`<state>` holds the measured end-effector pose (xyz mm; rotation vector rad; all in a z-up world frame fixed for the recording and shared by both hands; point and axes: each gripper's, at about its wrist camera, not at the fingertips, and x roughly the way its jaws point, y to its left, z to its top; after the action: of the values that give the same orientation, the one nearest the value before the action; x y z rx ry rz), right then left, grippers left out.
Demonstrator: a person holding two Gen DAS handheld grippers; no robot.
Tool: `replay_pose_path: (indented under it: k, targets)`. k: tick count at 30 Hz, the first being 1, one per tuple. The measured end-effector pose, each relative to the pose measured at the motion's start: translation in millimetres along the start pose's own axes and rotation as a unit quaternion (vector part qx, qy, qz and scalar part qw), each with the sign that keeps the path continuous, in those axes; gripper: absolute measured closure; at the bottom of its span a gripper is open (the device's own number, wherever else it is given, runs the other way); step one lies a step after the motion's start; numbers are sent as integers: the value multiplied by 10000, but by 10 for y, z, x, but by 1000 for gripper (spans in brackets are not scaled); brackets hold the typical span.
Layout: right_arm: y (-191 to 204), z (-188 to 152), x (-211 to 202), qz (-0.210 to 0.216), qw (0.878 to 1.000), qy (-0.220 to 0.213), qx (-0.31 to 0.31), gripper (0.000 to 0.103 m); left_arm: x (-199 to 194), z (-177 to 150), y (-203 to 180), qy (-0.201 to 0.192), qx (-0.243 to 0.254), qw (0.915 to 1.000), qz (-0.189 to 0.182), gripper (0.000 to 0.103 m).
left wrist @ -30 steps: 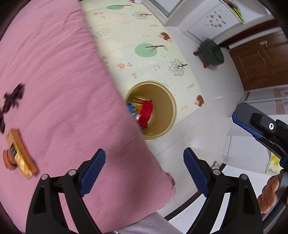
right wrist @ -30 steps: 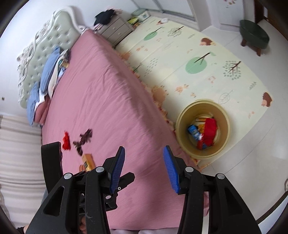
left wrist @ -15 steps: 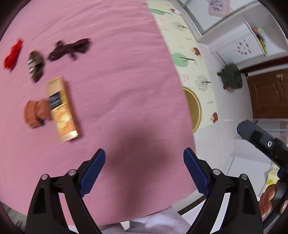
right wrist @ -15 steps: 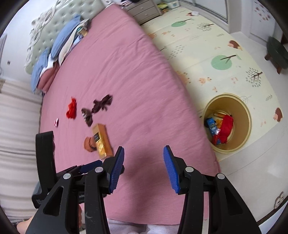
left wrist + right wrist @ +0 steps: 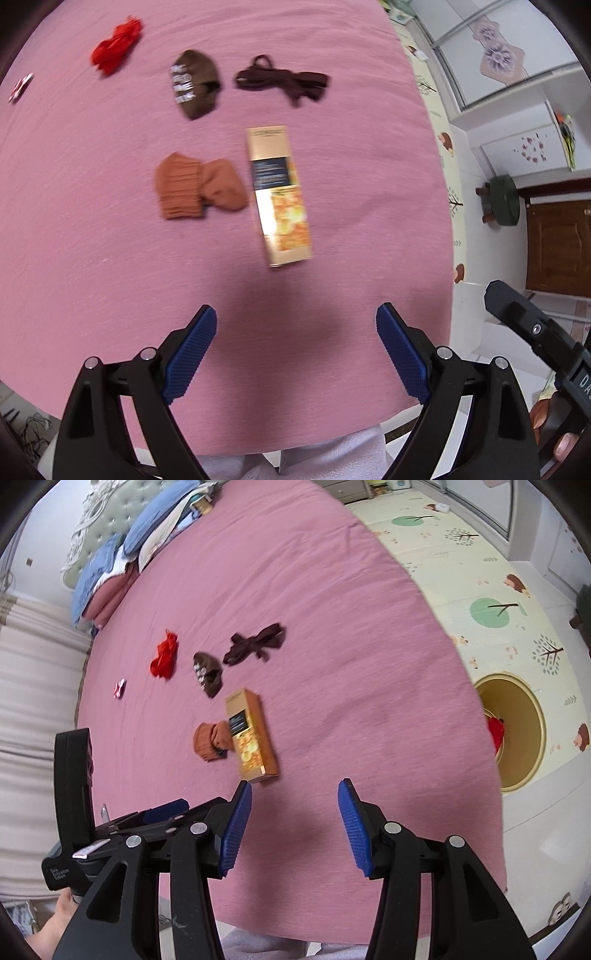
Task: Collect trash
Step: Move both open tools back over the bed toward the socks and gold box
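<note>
Jaws empty, both grippers angled down over bed (image 5: pixel 110 277)

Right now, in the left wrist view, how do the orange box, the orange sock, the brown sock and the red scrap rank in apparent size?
1. orange box, clearly largest.
2. orange sock.
3. brown sock and red scrap: these look alike, and both lie farther from the camera, so I leave them unranked.

Both wrist cameras look steeply down along their gripper fingers, fairly near the pink-covered bed (image 5: pixel 110 258) (right camera farther back); both see the long orange cardboard box (image 5: pixel 279 195).
</note>
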<state>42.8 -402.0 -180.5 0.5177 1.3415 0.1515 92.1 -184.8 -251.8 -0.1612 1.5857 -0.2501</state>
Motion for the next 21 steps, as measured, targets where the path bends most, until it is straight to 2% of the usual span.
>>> replay_pose_path:
  k: [6, 11, 21]
  targets:
    - [288, -14, 243, -41, 9997, 141, -174, 55, -17, 46, 392, 12, -122, 9999, 47, 15]
    - [484, 19, 428, -126, 9994, 207, -237, 53, 7, 113, 584, 29, -11, 9998, 183, 15]
    - [686, 53, 881, -462, 9980, 339, -259, 52, 161, 362, 847, 229, 673, 9961, 516, 15]
